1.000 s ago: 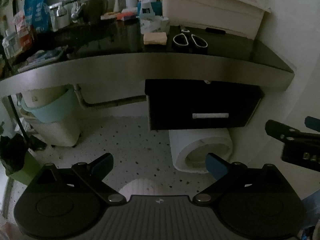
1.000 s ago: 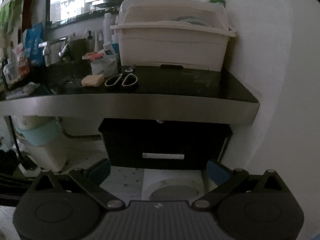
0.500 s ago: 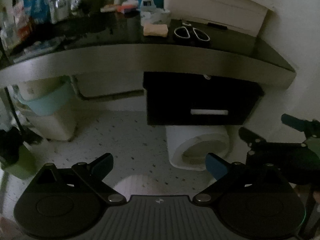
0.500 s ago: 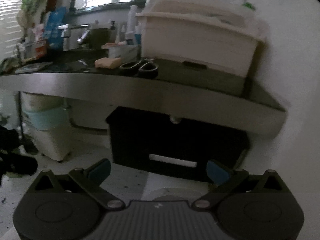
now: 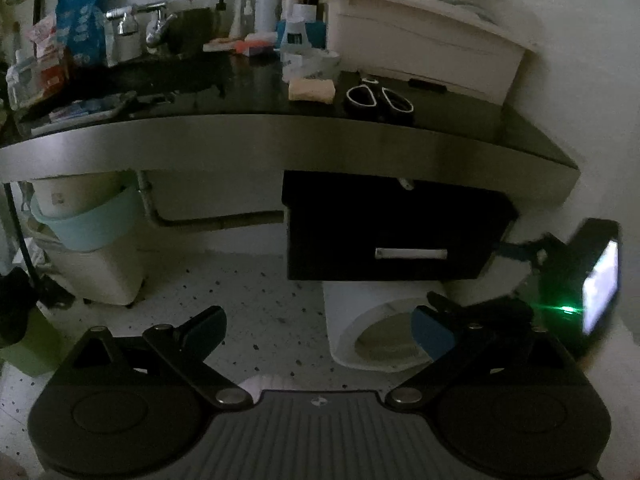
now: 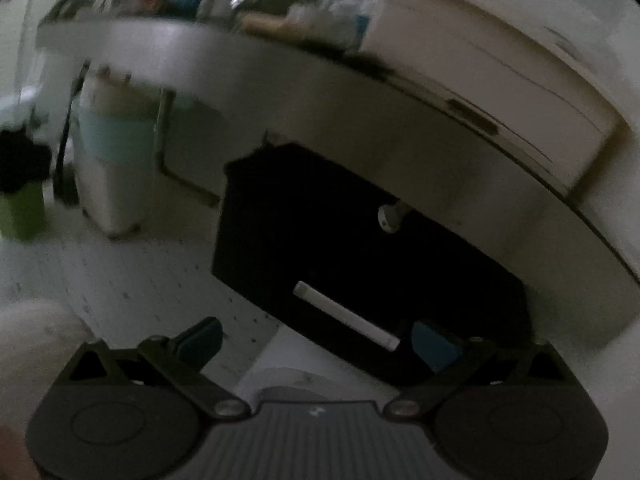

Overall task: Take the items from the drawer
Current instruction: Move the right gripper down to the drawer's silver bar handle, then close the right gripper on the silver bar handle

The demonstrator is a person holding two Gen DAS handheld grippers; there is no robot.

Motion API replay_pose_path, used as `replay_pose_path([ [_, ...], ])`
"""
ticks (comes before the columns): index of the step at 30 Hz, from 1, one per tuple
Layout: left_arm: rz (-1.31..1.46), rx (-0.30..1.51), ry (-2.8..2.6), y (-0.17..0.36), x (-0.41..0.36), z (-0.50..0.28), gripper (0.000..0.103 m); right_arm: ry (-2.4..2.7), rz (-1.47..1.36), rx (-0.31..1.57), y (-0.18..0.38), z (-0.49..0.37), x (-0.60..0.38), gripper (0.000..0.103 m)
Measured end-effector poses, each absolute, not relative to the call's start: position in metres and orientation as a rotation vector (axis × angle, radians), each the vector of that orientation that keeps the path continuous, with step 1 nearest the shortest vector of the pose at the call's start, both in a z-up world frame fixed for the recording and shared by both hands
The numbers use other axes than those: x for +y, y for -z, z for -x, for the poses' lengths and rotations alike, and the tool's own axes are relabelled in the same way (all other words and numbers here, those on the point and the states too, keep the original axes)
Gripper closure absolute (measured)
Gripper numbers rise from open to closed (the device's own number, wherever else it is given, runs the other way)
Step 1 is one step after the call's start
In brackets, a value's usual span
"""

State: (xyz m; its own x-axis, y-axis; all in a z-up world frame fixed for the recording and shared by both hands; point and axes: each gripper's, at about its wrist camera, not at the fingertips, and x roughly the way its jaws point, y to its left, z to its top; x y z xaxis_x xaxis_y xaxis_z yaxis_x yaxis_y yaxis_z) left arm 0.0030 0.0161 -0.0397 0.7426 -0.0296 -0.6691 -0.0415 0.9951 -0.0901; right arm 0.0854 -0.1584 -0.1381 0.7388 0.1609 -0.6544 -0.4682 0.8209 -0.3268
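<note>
A black drawer (image 5: 392, 232) with a white bar handle (image 5: 411, 254) hangs shut under the dark counter (image 5: 280, 136). My left gripper (image 5: 320, 328) is open and empty, well back from the drawer. My right gripper (image 6: 316, 340) is open and empty, tilted, close to the drawer (image 6: 360, 272), with its handle (image 6: 346, 316) just above and between the fingers. The right gripper's body (image 5: 576, 280) shows at the right edge of the left wrist view, beside the drawer. The drawer's contents are hidden.
On the counter lie scissors (image 5: 378, 98), a sponge (image 5: 312, 90) and a large white lidded box (image 5: 420, 44). A white bin (image 5: 376, 328) stands on the floor under the drawer. A light-blue tub (image 5: 88, 220) stands at left. The wall is close on the right.
My right gripper has moved in close to the drawer and tilted, and its view is blurred by motion. My left gripper has shifted only a little.
</note>
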Motion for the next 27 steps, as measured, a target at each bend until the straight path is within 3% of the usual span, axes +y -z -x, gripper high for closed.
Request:
replay_pose_path([
  [11, 0.069, 0.713, -0.048, 0.047, 0.025, -0.001, 0.003, -0.416, 0.934, 0.736, 0.205, -0.145, -0.131, 0.019],
  [27, 0.043, 0.737, -0.095, 0.05, 0.036, -0.013, 0.003, -0.509, 1.36, 0.719, 0.266, -0.18, -0.115, 0.019],
])
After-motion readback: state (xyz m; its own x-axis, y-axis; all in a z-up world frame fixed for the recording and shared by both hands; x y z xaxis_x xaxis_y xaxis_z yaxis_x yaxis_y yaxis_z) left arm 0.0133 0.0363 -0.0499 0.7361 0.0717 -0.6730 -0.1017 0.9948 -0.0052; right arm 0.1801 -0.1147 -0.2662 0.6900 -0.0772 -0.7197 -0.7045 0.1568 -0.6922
